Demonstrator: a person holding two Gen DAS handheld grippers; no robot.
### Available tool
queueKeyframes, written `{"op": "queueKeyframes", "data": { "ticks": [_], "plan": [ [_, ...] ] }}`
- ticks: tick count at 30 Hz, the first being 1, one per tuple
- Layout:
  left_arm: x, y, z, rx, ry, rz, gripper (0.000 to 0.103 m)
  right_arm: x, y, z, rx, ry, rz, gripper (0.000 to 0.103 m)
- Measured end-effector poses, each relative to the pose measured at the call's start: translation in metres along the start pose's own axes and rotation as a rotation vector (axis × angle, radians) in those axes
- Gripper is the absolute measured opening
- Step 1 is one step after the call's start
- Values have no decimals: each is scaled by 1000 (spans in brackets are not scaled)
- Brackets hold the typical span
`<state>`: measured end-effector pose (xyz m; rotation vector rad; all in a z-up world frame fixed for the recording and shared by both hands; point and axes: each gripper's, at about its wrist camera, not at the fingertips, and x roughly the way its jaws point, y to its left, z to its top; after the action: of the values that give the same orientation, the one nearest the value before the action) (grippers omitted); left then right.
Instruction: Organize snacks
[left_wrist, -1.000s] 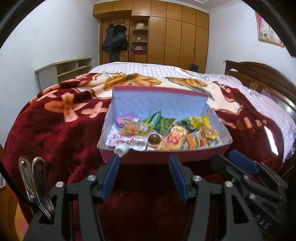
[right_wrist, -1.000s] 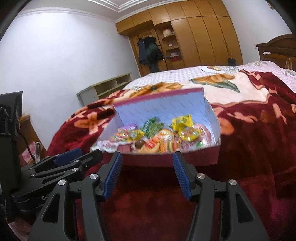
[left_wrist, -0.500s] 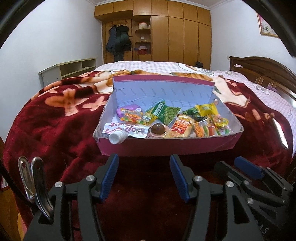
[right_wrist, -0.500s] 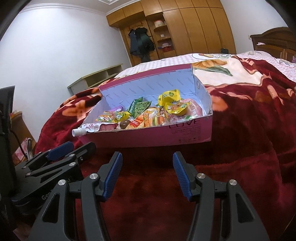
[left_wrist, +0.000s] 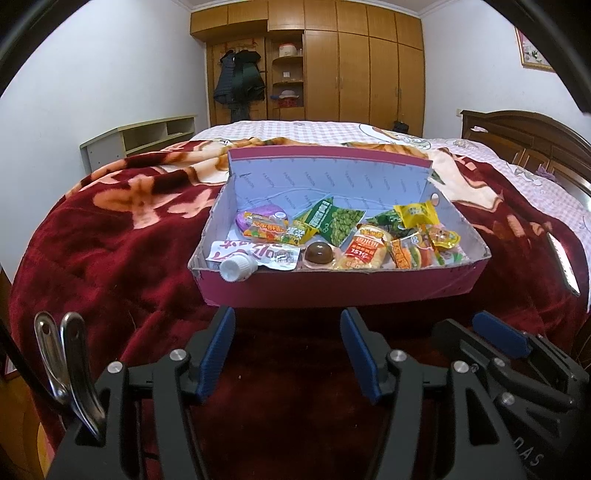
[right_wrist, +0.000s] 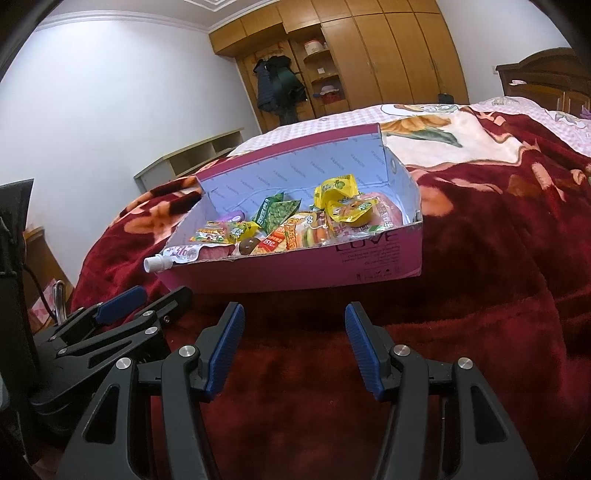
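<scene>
The pink box's (left_wrist: 332, 291) near wall hides the snacks' (left_wrist: 365, 247) lower edges.

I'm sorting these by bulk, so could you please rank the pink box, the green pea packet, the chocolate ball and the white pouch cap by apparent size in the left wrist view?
1. pink box
2. green pea packet
3. chocolate ball and white pouch cap: look alike; the cap sits nearer the camera, so I won't rank them.

Matt cardboard box (left_wrist: 332, 291) (pink outside), glossy plastic snack packets (left_wrist: 364, 247), plush velvety blanket (left_wrist: 110, 236).
</scene>
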<state>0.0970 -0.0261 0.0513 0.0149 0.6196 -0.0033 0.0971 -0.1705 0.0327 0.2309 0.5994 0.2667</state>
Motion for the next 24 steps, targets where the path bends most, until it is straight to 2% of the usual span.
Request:
{"op": "queueKeyframes", "data": {
  "ticks": [24],
  "plan": [
    [-3,2,-2,-8,-6,4,63,-1,0,0,1,0,0,58]
  ]
}}
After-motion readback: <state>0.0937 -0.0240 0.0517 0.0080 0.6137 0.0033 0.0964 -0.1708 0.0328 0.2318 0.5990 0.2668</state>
